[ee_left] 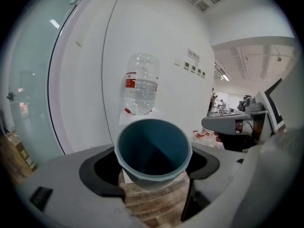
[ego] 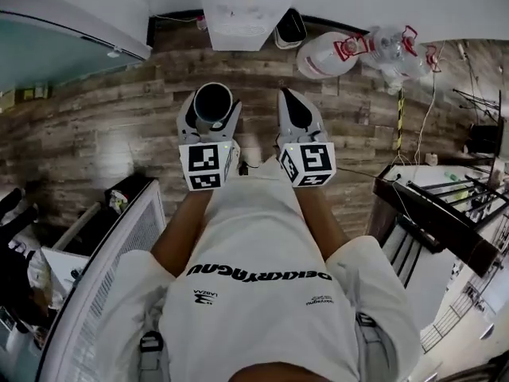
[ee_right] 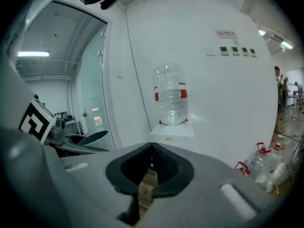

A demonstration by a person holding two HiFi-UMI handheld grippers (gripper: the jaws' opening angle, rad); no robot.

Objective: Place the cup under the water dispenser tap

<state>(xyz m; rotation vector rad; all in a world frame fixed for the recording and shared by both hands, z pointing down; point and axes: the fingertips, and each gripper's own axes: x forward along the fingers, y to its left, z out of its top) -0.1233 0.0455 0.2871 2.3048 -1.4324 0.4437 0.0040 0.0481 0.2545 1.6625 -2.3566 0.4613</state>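
A dark teal cup (ee_left: 153, 152) sits upright between the jaws of my left gripper (ego: 212, 108), which is shut on it; from above the cup (ego: 213, 102) shows its dark round mouth. Ahead stands the white water dispenser (ego: 247, 10) with a clear bottle (ee_left: 140, 83) on top, some way off. My right gripper (ego: 296, 111) is held beside the left one, its jaws touching with nothing between them. In the right gripper view the dispenser's bottle (ee_right: 170, 95) is straight ahead and the cup (ee_right: 93, 137) shows at the left.
Spare water bottles (ego: 374, 50) lie on the wooden floor right of the dispenser. A glass partition (ego: 56, 46) runs along the left. A dark table (ego: 441, 213) stands at the right, a white rack (ego: 111, 269) at the lower left.
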